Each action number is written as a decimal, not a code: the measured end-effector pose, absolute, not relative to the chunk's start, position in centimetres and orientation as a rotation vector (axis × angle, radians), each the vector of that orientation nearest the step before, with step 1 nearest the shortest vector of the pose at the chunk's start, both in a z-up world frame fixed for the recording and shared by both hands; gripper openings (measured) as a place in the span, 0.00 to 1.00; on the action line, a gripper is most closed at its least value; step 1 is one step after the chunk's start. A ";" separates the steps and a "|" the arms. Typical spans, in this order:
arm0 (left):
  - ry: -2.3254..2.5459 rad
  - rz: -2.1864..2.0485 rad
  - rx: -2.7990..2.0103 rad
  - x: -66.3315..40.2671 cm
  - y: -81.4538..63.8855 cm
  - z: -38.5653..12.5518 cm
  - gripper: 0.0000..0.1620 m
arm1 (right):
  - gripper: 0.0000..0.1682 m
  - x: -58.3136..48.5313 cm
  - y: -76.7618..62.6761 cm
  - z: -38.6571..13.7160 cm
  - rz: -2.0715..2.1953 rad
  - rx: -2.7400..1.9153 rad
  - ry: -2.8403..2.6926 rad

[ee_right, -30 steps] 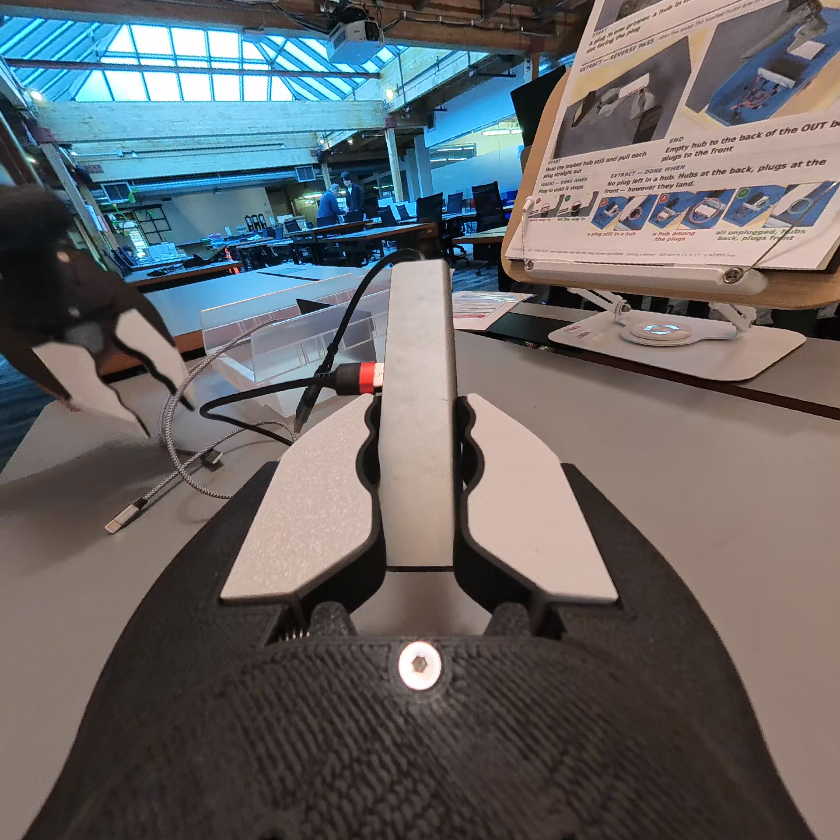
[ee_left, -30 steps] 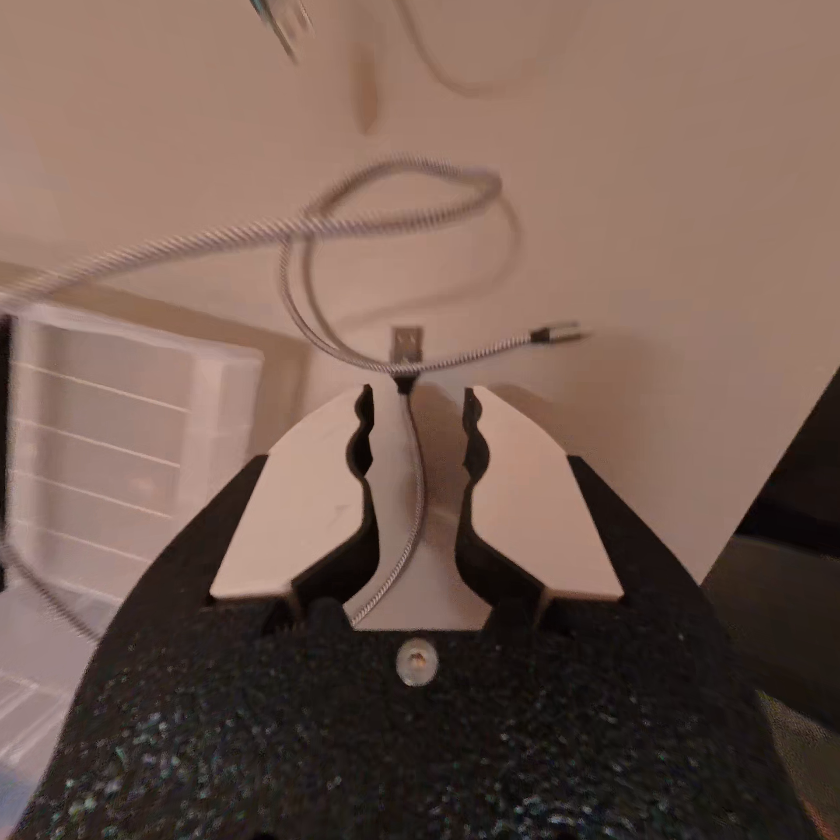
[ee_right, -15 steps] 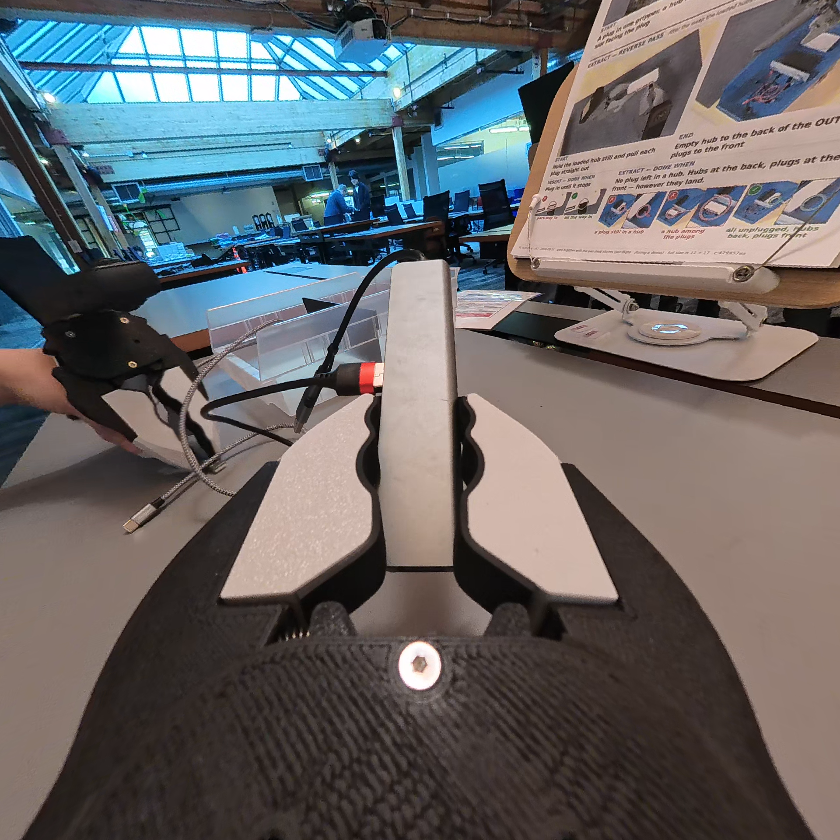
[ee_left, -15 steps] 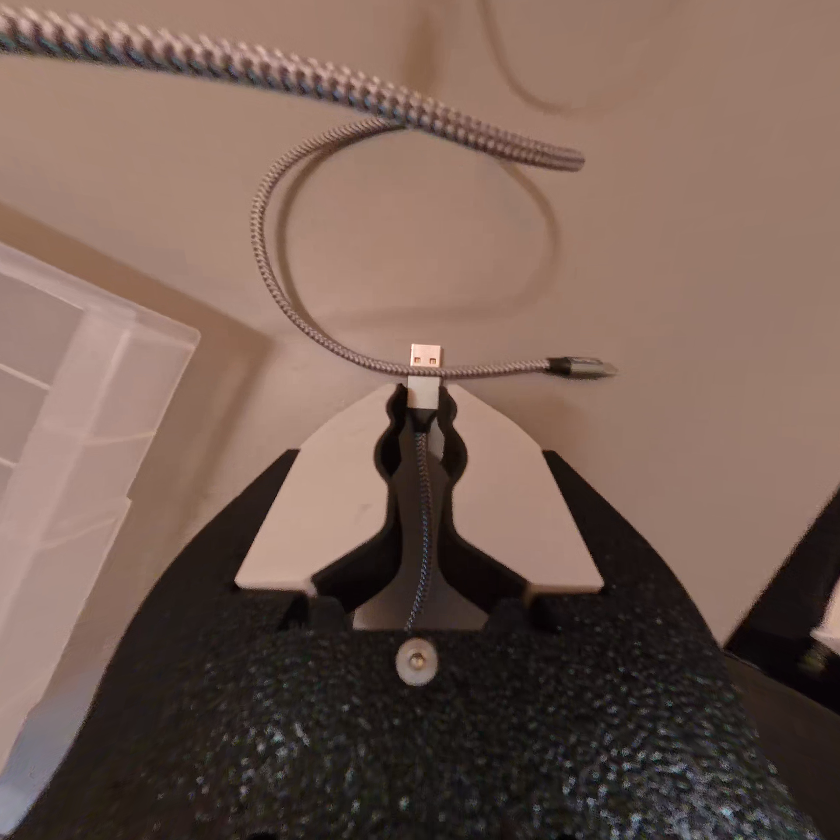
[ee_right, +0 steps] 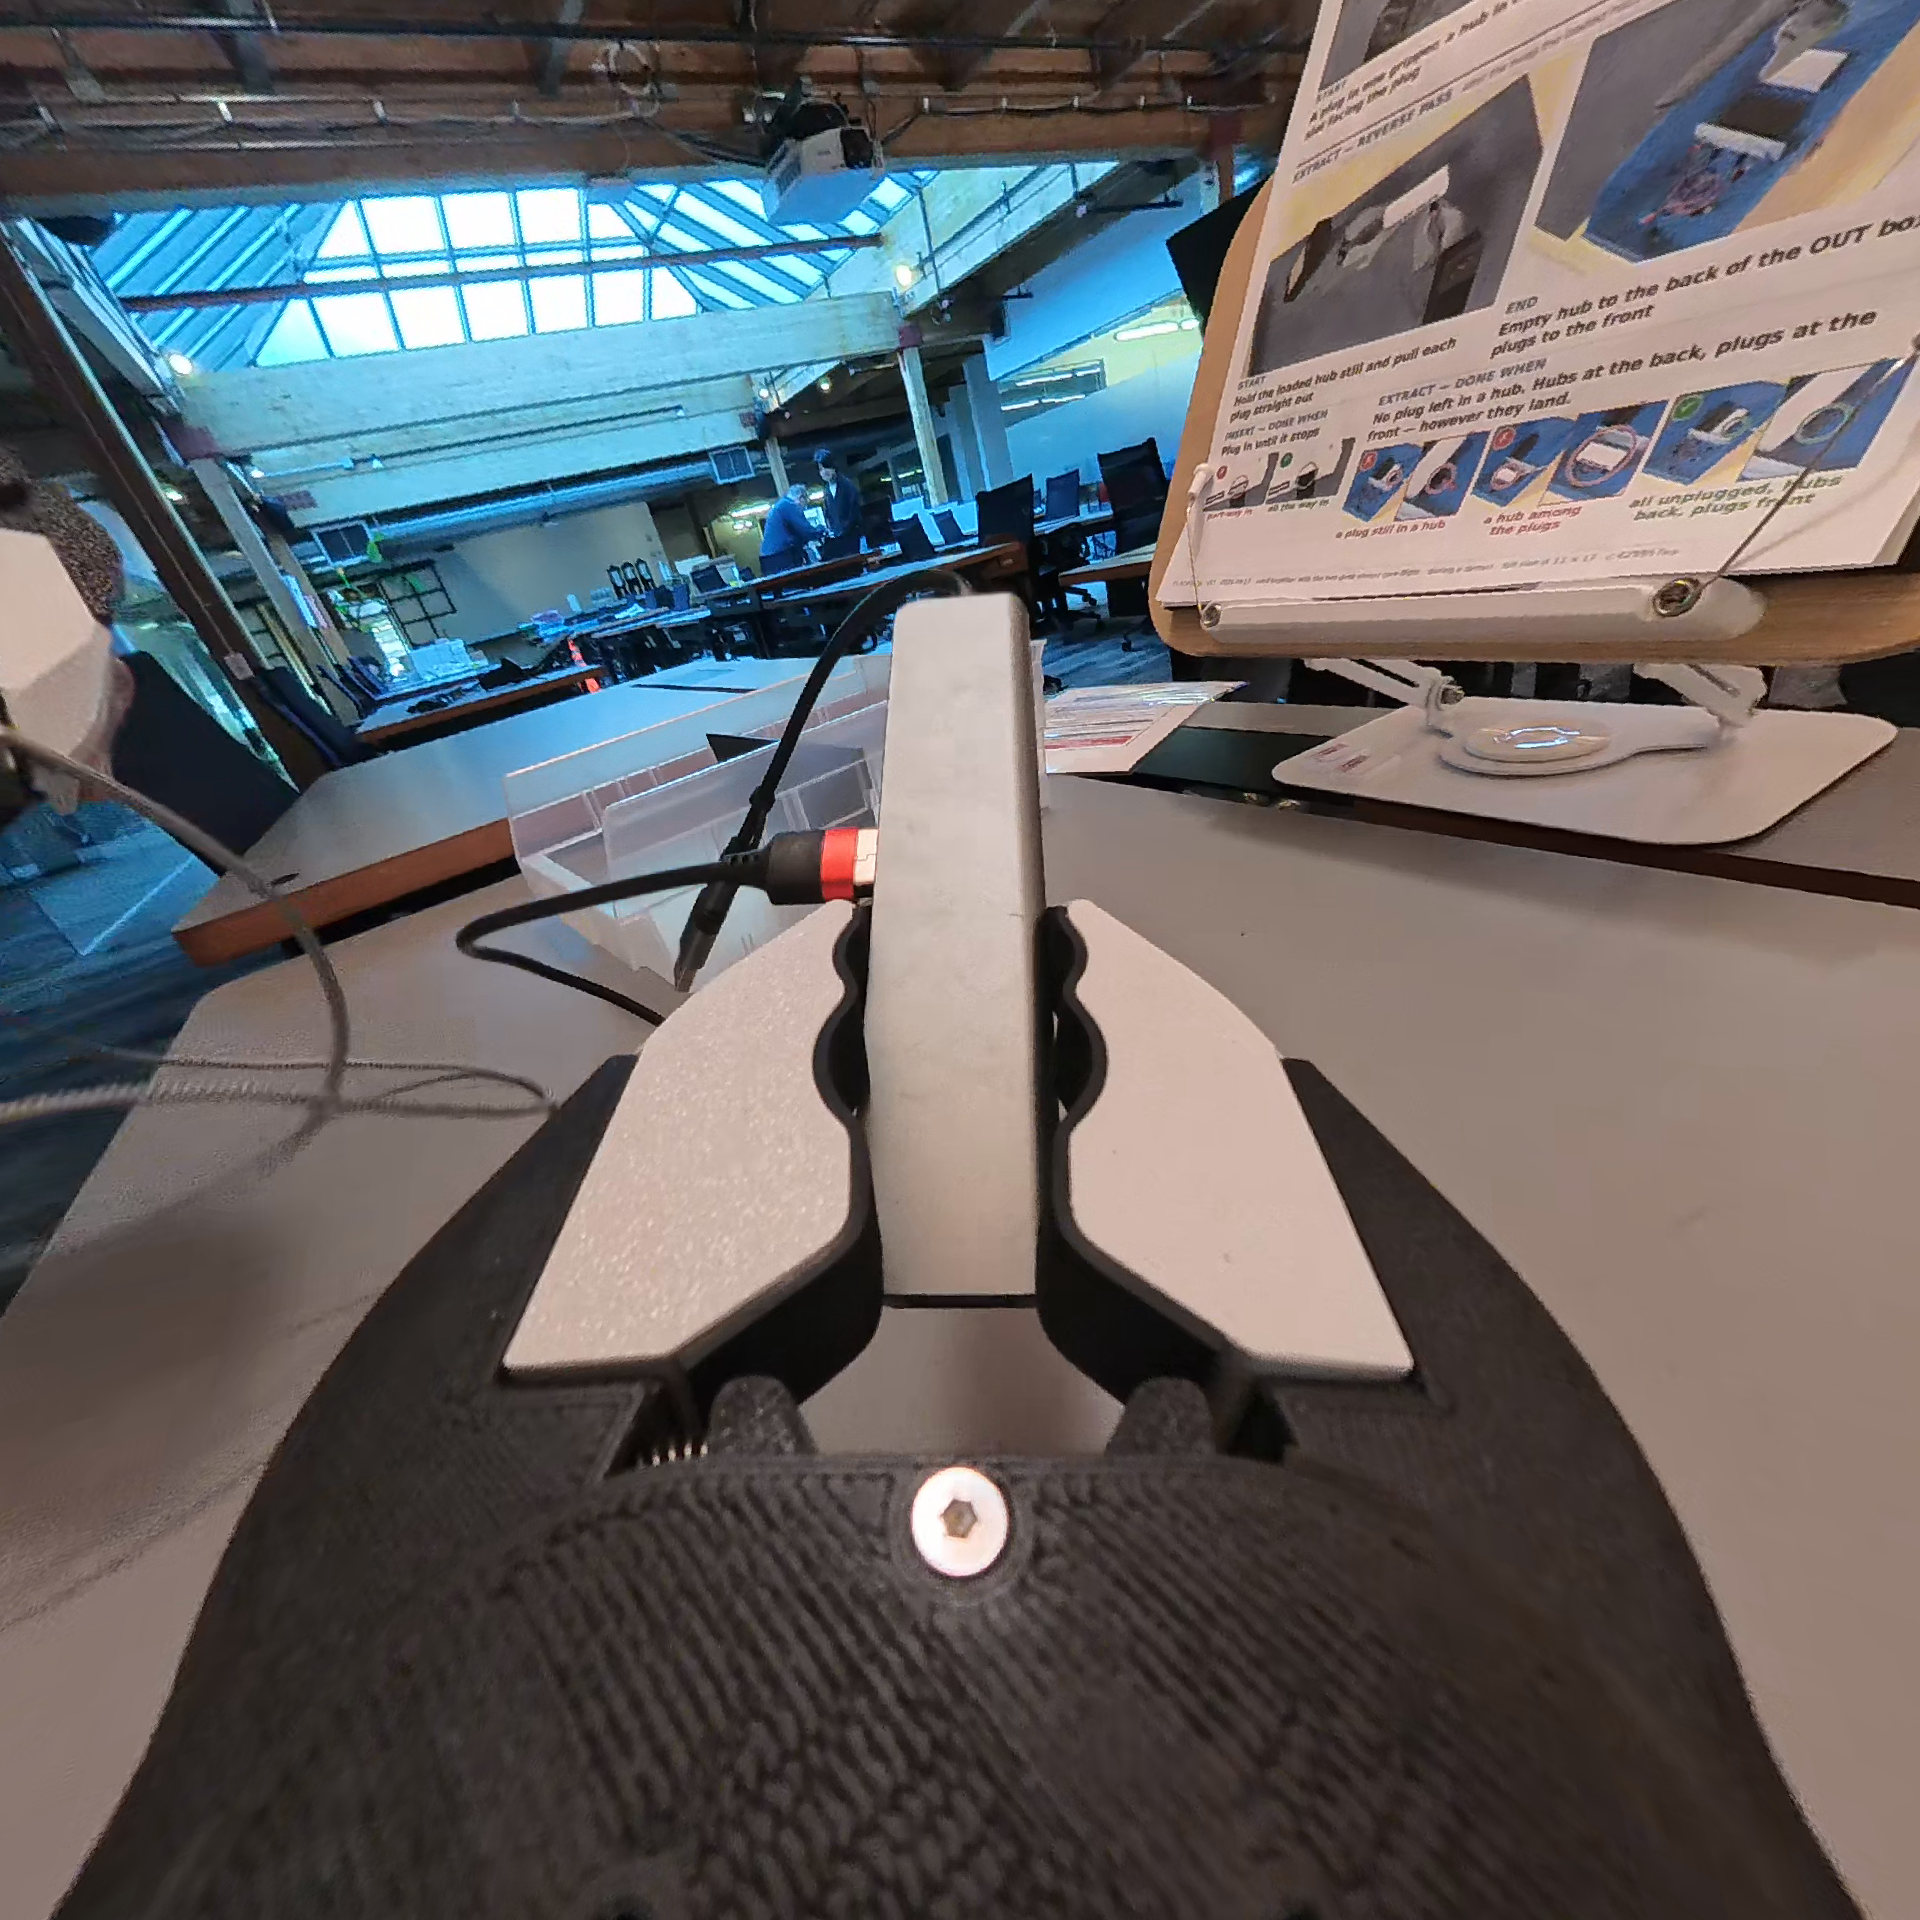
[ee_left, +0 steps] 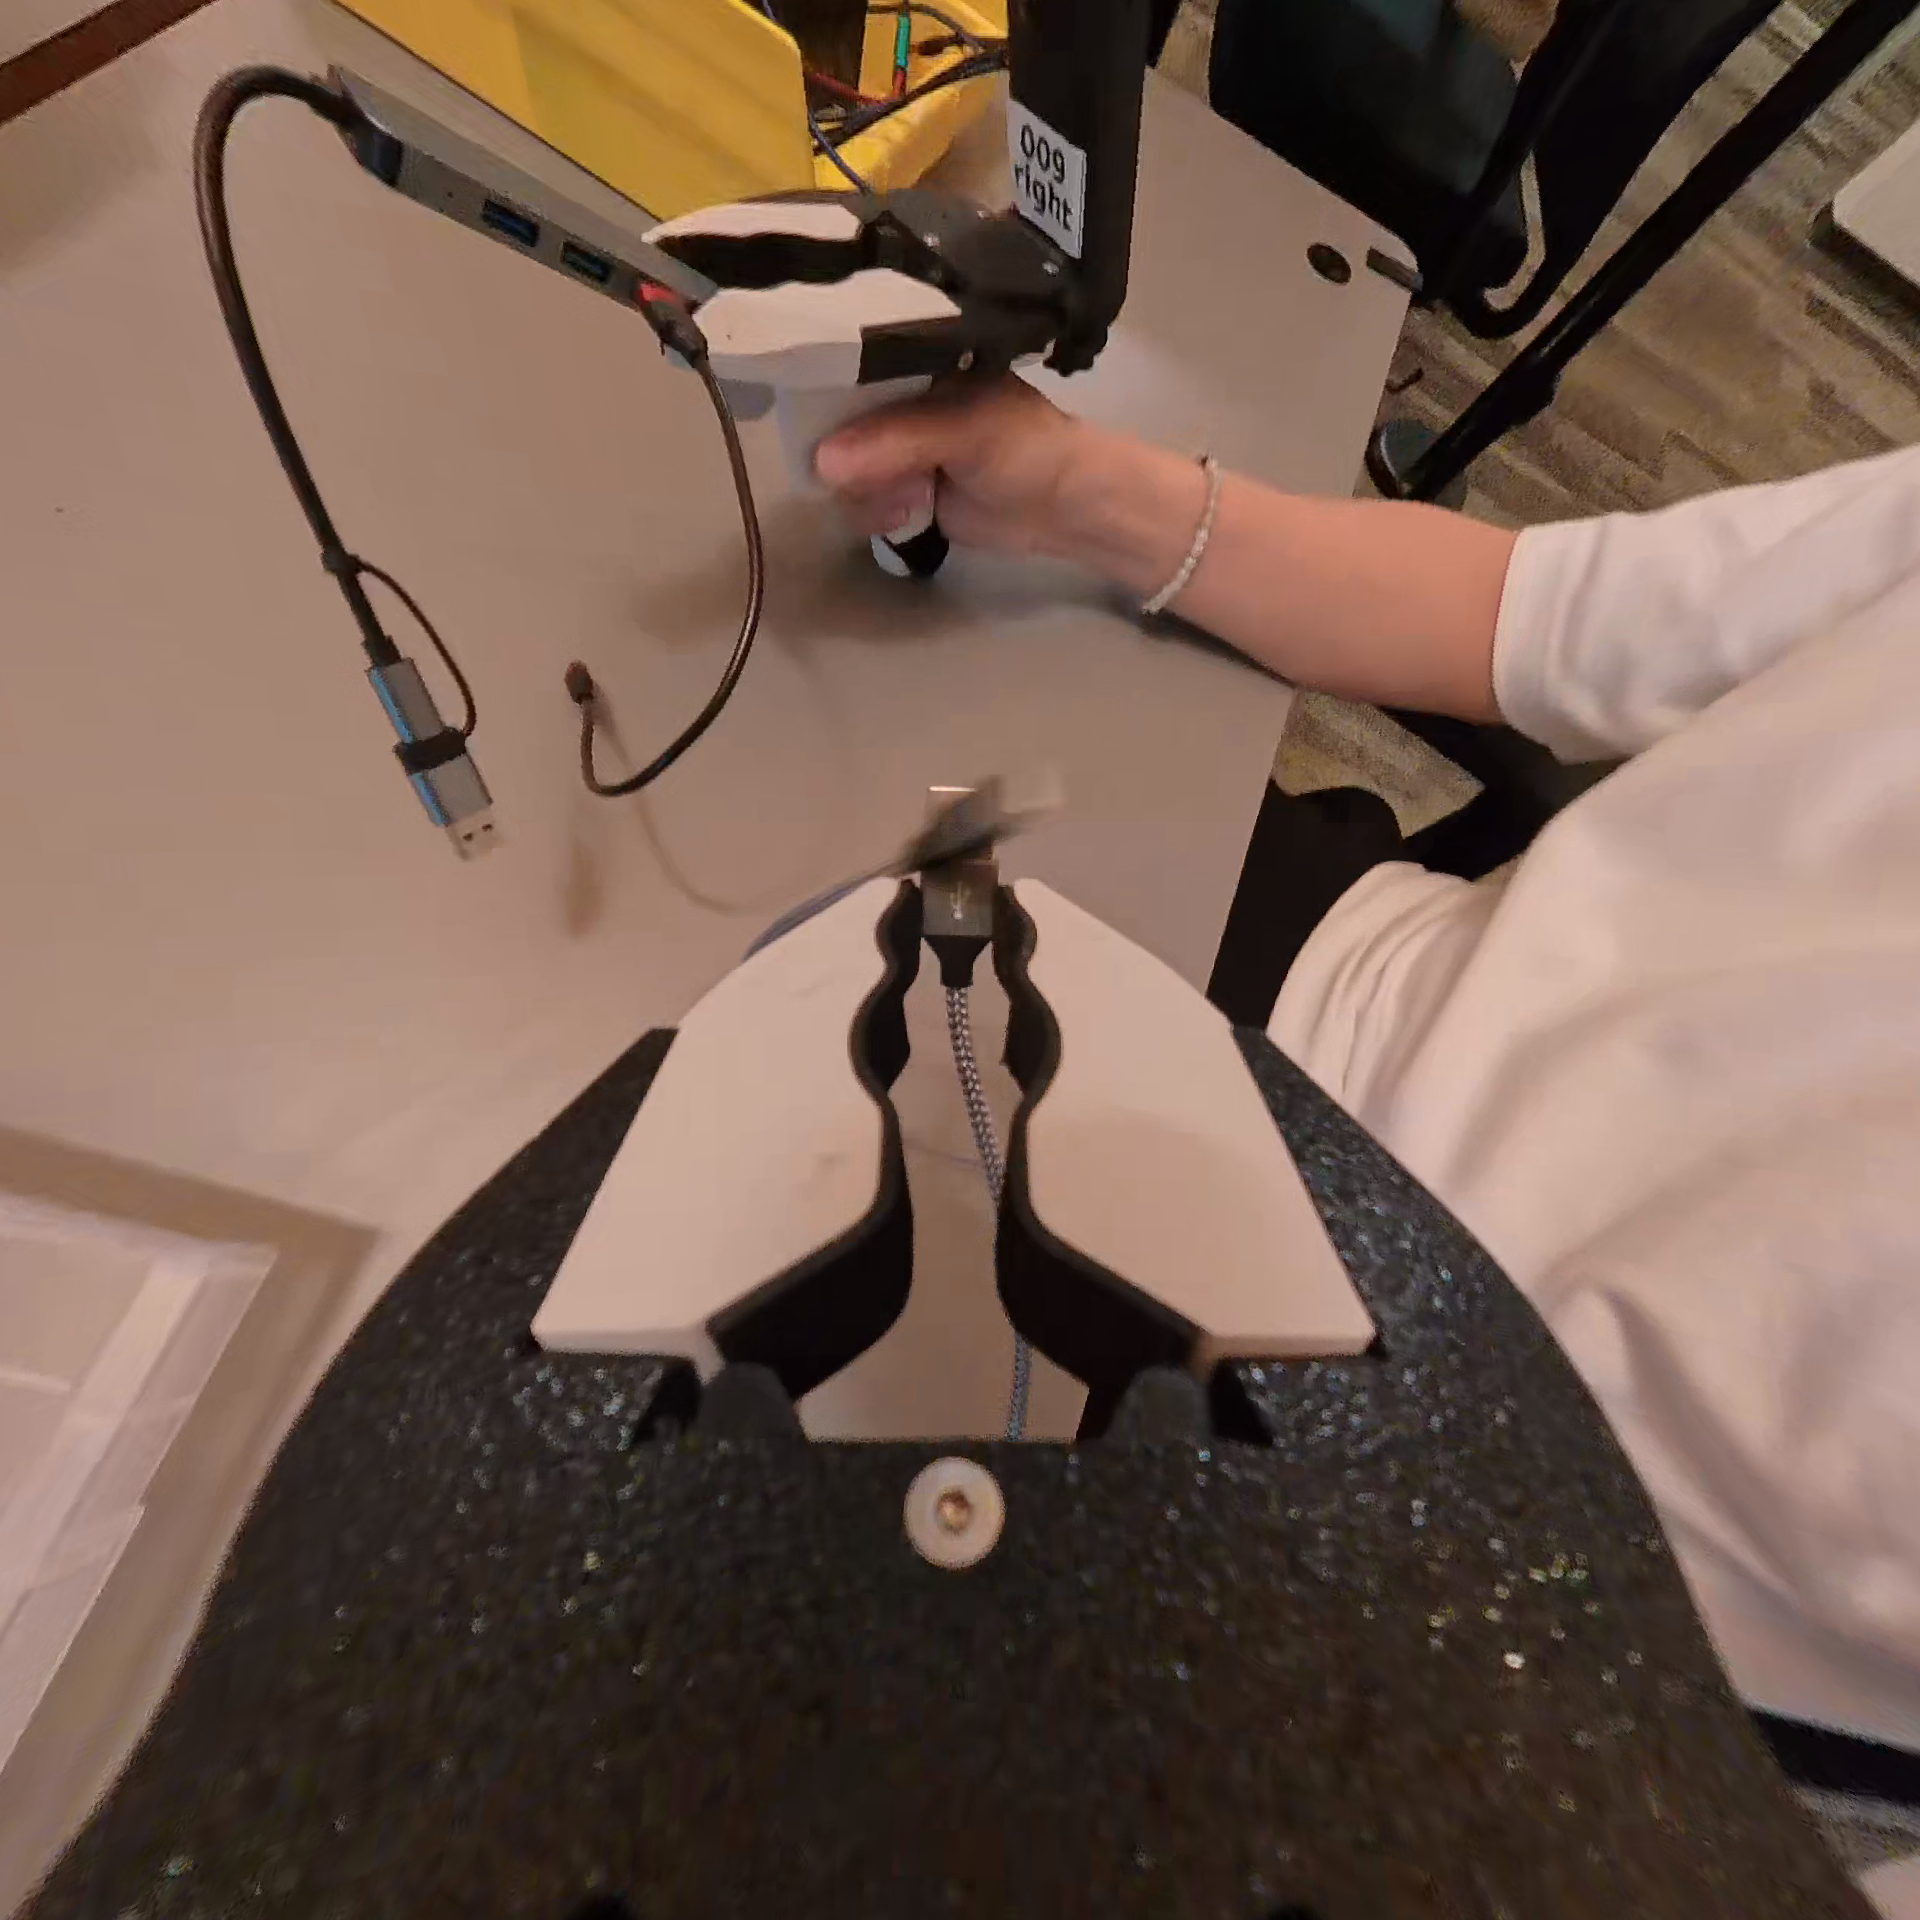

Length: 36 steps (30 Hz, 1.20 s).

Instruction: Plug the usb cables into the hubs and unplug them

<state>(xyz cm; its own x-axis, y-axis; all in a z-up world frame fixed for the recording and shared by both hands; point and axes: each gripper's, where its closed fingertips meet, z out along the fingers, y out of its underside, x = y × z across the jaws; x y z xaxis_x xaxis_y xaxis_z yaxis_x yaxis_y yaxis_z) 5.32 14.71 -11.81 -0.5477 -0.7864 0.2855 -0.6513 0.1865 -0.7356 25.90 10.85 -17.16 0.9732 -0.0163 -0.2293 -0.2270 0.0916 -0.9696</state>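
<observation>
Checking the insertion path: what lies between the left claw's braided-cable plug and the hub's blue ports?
Left wrist view: only bare beige tabletop and a black cable loop hanging from the grey metal hub; nothing solid blocks the silver USB plug.

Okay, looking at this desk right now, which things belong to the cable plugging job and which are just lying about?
Part of the job:
- grey hub clamped in the right gripper
- red-collared plug seated in the hub
- braided cable's plug pinched by the left gripper

Just lying about:
- clear plastic organiser
- instruction sheet on its stand
- yellow bin
</observation>
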 end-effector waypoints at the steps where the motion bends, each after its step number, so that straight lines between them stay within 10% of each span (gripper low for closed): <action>1: 2.287 -1.298 -1.421 5.8 14.3 -11.8 0.08 | 0.19 25.9 10.8 -17.1 0.161 -1.471 0.201; 20: 2.057 -2.010 -1.394 12.2 9.0 -15.6 0.08 | 0.19 25.9 10.9 -17.2 0.154 -1.476 0.201; 27: 2.004 -1.243 -1.387 13.8 15.0 -21.2 0.08 | 0.19 26.1 10.8 -17.2 0.157 -1.472 0.216; 36: 1.982 -1.591 -0.969 12.2 10.1 -12.5 0.08 | 0.19 27.6 10.2 -17.1 0.092 -1.456 0.273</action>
<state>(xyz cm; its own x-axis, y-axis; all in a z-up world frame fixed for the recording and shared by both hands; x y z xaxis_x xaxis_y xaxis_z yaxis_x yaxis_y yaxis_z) 12.21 10.06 -12.52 -0.6695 -0.7360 0.1002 -0.2571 0.1030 -0.9609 27.62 10.17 -17.13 0.9655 -0.1035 -0.2390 -0.2267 0.1175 -0.9668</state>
